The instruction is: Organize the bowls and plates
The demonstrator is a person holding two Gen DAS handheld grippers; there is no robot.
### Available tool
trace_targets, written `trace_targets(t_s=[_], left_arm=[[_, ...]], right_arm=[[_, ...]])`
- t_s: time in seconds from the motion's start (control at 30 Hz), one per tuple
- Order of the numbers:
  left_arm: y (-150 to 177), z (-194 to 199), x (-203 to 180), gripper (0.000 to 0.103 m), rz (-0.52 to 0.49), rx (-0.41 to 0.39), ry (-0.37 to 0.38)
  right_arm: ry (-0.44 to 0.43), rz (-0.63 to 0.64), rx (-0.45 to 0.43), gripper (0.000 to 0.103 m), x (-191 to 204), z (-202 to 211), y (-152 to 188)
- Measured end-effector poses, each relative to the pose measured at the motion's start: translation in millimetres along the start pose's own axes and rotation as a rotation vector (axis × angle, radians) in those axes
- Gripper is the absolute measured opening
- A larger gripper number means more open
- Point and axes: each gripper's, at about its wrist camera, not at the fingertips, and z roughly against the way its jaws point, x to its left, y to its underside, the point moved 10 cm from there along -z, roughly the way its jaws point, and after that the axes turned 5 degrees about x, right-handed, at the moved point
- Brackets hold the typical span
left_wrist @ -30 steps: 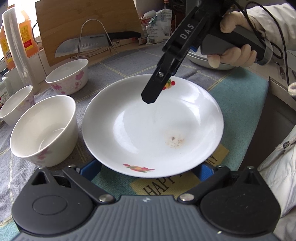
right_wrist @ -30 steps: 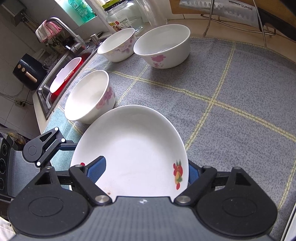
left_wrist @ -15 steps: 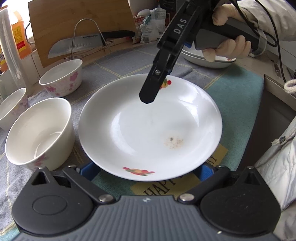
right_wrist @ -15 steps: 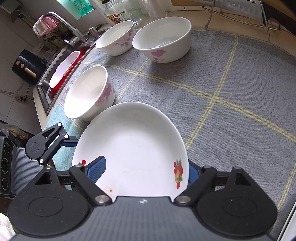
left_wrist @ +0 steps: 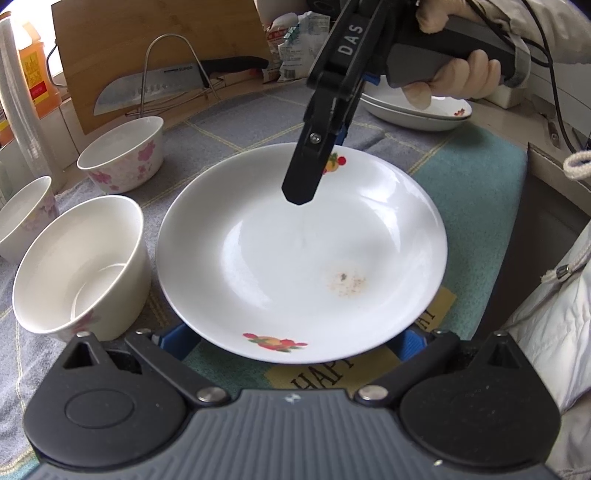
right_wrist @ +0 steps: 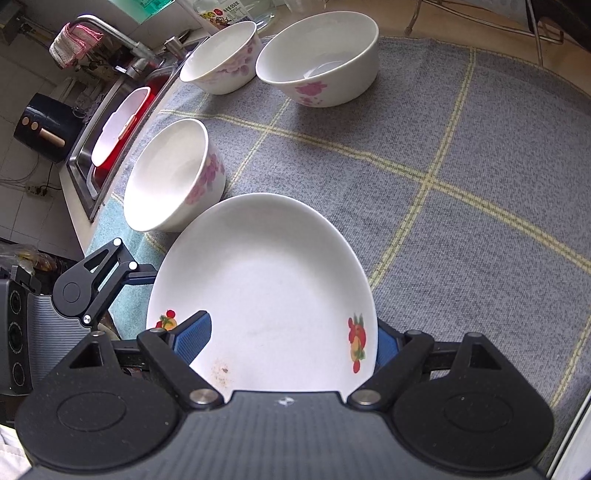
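Plate (left_wrist: 295, 258) is straddled at its rim by right gripper (right_wrist: 280, 339), jaws apart, little changed since a second ago. Left gripper (left_wrist: 291, 339): jaws apart beneath plate. Stacking pending.

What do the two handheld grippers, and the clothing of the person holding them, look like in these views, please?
The right gripper is black, with "DAS" in white letters, a silver screw, blue pads and a dark grey handle trailing black cables. The left gripper matches: black linkages with silver pivots, a ribbed grey body and blue ribbed fingers. The hand wears a pale glove, and a light jacket sleeve shows.
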Motion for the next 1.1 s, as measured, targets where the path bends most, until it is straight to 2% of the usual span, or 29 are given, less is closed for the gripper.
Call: trace_targets(t_s=[0.6, 1.1], left_arm=[[-1, 0, 0, 0.101, -0.035, 0.027, -0.018], [-22, 2, -8, 0.101, -0.081, 0.014, -0.017]], right_arm=[[0.003, 0.024, 0.006, 0.092, 3, 0, 4], [0.007, 0.016, -0.054, 0.092, -8, 25, 9]])
